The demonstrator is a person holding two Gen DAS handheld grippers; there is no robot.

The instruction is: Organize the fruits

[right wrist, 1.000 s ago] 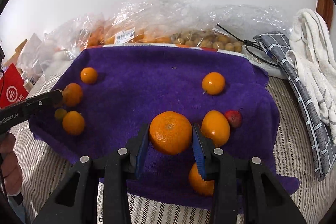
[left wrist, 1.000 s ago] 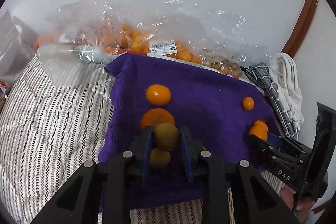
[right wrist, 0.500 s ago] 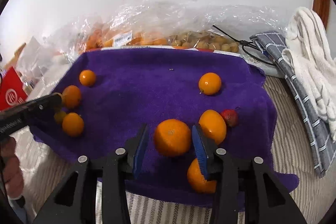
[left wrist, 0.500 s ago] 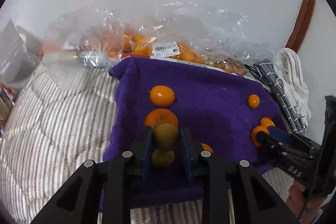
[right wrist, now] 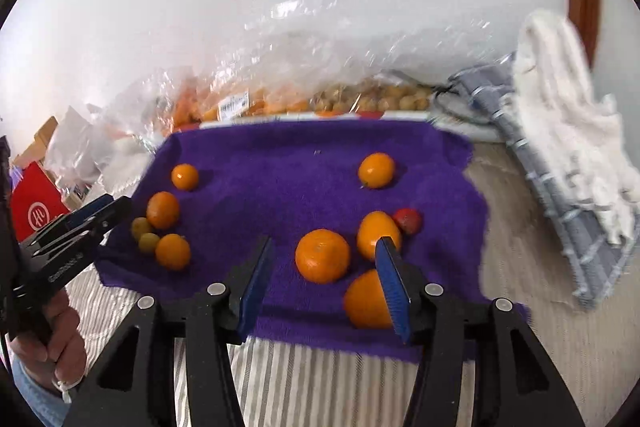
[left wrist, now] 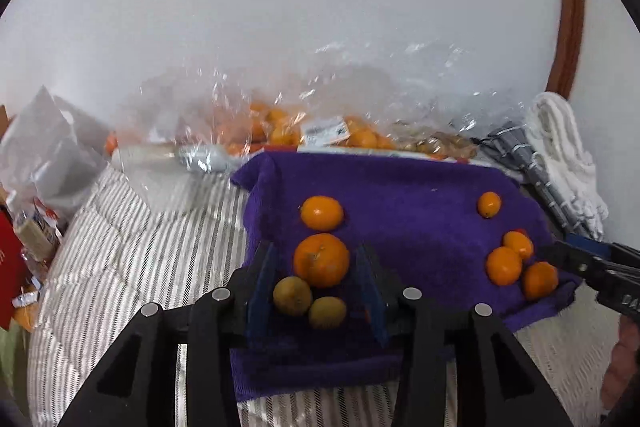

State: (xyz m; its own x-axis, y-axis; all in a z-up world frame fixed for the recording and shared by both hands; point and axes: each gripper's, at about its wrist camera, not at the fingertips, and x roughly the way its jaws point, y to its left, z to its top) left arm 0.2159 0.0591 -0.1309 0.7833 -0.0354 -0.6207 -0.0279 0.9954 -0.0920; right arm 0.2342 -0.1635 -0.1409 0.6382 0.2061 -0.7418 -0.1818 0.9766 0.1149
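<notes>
A purple towel (left wrist: 400, 203) (right wrist: 288, 163) holds the fruit. My left gripper (left wrist: 316, 291) hangs above its near left part, jaws opening; two small greenish fruits (left wrist: 293, 295) (left wrist: 327, 311) and a big orange (left wrist: 321, 259) lie on the towel in the gap, touched by neither pad. My right gripper (right wrist: 324, 283) is above the near right part, jaws opening too, with an orange (right wrist: 322, 255) lying free between its fingers. More oranges (right wrist: 378, 235) (right wrist: 366, 301) and a small red fruit (right wrist: 407, 220) lie beside it. Each gripper shows at the edge of the other's view.
Clear plastic bags of oranges (left wrist: 280, 131) and small brown fruits (right wrist: 376, 99) lie behind the towel against the white wall. A grey checked cloth (right wrist: 556, 211) and a white towel (right wrist: 560, 107) sit at the right. Striped bedding (left wrist: 132, 251) spreads left; a red packet (right wrist: 34, 211) is there.
Both grippers have let go and risen: the left one released the greenish fruit, which now lies beside the other; the right one released the orange onto the towel.
</notes>
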